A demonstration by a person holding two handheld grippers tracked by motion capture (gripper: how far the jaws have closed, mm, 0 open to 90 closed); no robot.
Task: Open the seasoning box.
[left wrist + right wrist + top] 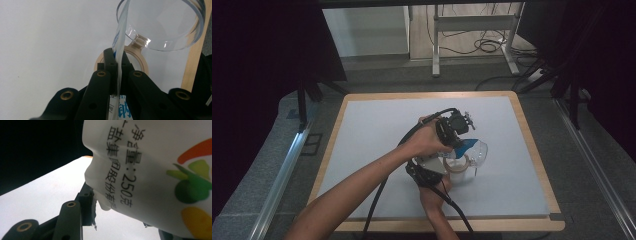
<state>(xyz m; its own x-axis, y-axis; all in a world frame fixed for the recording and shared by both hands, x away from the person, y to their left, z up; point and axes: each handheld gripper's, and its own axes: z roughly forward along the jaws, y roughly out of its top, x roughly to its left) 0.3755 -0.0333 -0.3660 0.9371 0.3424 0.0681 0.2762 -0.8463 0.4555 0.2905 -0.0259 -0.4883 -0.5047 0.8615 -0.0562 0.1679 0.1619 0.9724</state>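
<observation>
I'm pinching the bag (119,47) edge-on with my left gripper (117,66), fingers closed on it, at the frame's center, beside the funnel (162,22) over the jar (140,58). My right gripper (100,205) is closing on the bag's lower edge.

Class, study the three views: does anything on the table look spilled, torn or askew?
No spill shows. The clear funnel leans sideways over the jar rather than standing upright, while the left gripper pinches the pouch at its mouth.
</observation>
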